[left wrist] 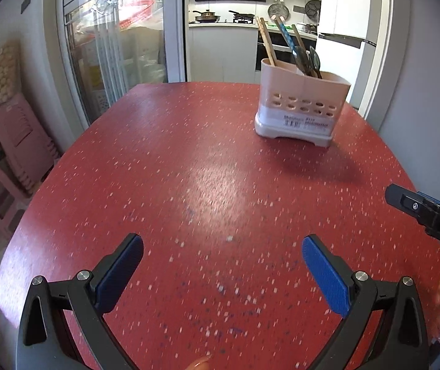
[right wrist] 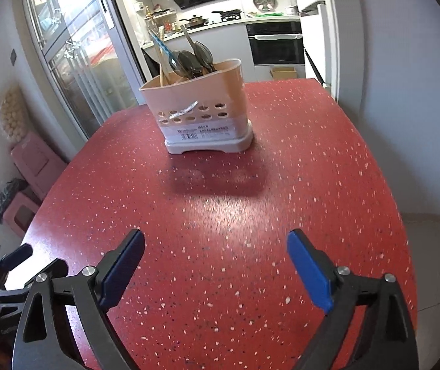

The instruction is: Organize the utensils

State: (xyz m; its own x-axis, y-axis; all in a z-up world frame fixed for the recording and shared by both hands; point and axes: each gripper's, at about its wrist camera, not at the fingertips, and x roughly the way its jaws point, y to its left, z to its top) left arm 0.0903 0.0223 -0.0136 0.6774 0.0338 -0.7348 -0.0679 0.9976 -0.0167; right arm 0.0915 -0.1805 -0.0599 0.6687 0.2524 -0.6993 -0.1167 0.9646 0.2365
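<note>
Standing upright on the far part of the red speckled table (right wrist: 312, 185): a pale pink utensil holder (right wrist: 201, 114) with rows of oval holes, a white base and a barcode label. Inside, handles and heads leaning together: wooden chopsticks (left wrist: 266, 41) at the left end, dark spoons (right wrist: 193, 60) and a blue patterned handle (left wrist: 284, 35) beside them. Well short of the holder, over bare tabletop, left gripper (left wrist: 223, 265) spread wide with nothing between the blue pads. Likewise right gripper (right wrist: 217, 262), jaws far apart and empty. Beyond the table, a kitchen counter (right wrist: 235, 23) with pans
</note>
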